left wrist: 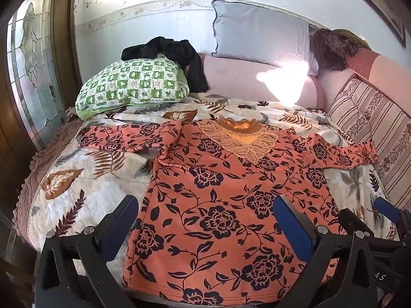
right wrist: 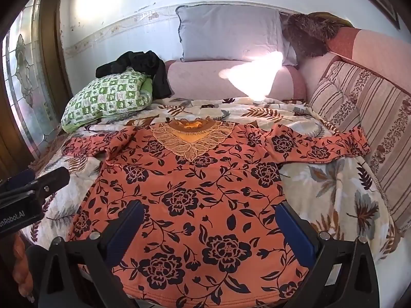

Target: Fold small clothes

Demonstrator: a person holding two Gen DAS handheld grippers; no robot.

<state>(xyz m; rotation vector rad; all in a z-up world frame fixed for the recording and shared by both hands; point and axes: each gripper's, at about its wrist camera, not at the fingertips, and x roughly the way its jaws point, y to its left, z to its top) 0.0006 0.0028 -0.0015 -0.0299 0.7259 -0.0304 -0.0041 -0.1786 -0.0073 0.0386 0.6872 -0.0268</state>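
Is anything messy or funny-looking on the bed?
Yes. A crumpled black garment is slung over the green-and-white checked pillow, not laid flat. The orange flowered shirt lies spread out, but its sleeve nearest that pillow is bunched and wrinkled.

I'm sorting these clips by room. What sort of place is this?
Most likely a home bedroom: a bed under a leaf-print blanket, pillows against the wall, and an orange floral top spread flat for folding.
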